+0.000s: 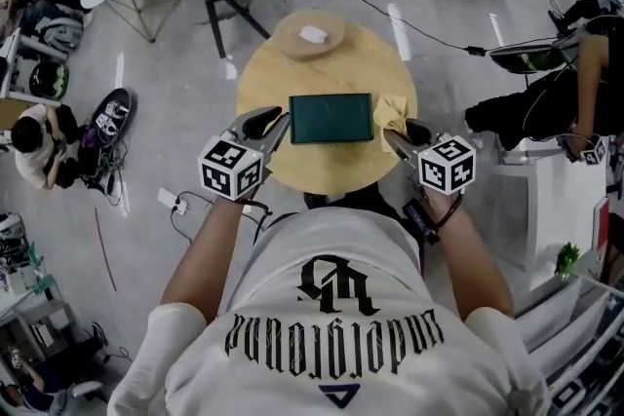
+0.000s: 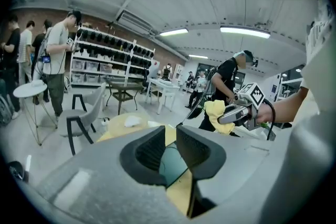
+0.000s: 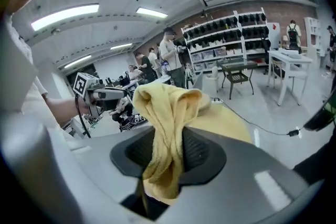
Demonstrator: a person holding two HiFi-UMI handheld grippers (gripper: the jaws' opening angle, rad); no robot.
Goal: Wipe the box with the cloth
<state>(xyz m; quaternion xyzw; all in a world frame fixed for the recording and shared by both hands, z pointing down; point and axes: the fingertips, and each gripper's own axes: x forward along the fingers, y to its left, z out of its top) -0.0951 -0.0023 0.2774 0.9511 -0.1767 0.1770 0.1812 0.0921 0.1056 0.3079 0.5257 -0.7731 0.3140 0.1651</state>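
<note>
Plainly, the coming wipe is judged to turn on how the box (image 1: 331,118) lies from the cloth (image 1: 394,112). In the head view the dark green box is seen flat near the middle of the round tabletop (image 1: 292,175), its long axis run from 9 to 3 o'clock. The yellow cloth is pinched between the jaws of the right hand-held gripper (image 1: 398,139), bunched upward and draped over the tips. It is placed just off the box's 3 o'clock short edge, so the box is found at about 10 o'clock from that gripper. Whether the cloth touches the box cannot be told; in the left gripper view it appears to be held clear of the tabletop.

The left hand-held gripper (image 1: 276,125) is set at the box's 9 o'clock end. Its jaws are drawn narrow with a slim gap left, and nothing is gripped; only the green lid is glimpsed beyond the gap. Both grippers are pointed inward and tipped downward, forearms spread to either side of the body. The right hand is judged the nearer for wiping, a sweep toward 9 o'clock along the lid being called for. A shallow dish (image 1: 310,36) is left well apart at 12 o'clock.
</note>
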